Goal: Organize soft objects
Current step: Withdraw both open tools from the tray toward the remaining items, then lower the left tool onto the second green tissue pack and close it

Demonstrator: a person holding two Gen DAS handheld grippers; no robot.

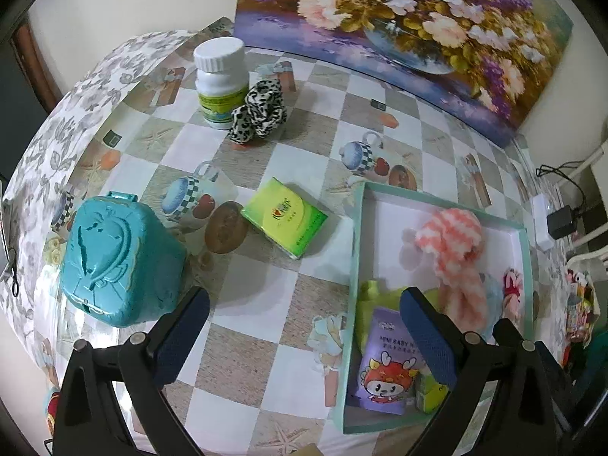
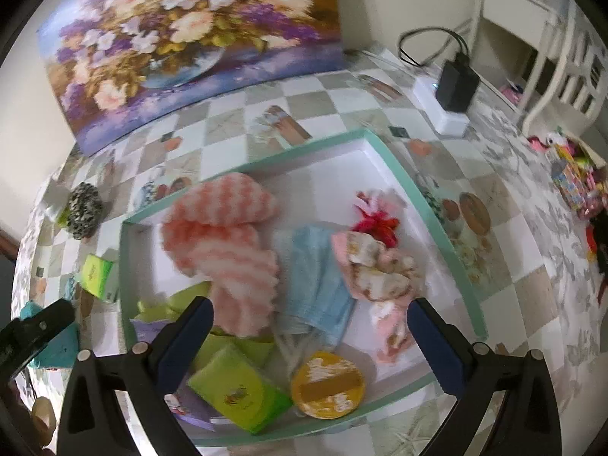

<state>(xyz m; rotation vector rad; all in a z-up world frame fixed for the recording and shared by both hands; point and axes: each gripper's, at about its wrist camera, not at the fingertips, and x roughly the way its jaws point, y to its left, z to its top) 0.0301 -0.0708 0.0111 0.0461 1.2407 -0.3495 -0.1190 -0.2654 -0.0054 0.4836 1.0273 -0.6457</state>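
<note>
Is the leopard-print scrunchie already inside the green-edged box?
No, the leopard-print scrunchie lies on the checkered tablecloth beside the white bottle, well apart from the green-edged box.

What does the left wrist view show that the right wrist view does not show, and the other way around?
Only the left wrist view shows the white bottle clearly, and the whole teal case on the table. Only the right wrist view shows the yellow round tin, the blue cloth and the floral cloth inside the tray. Both show the teal-rimmed tray, the pink striped towel, the leopard scrunchie, the green tissue pack on the table and the flower painting.
</note>
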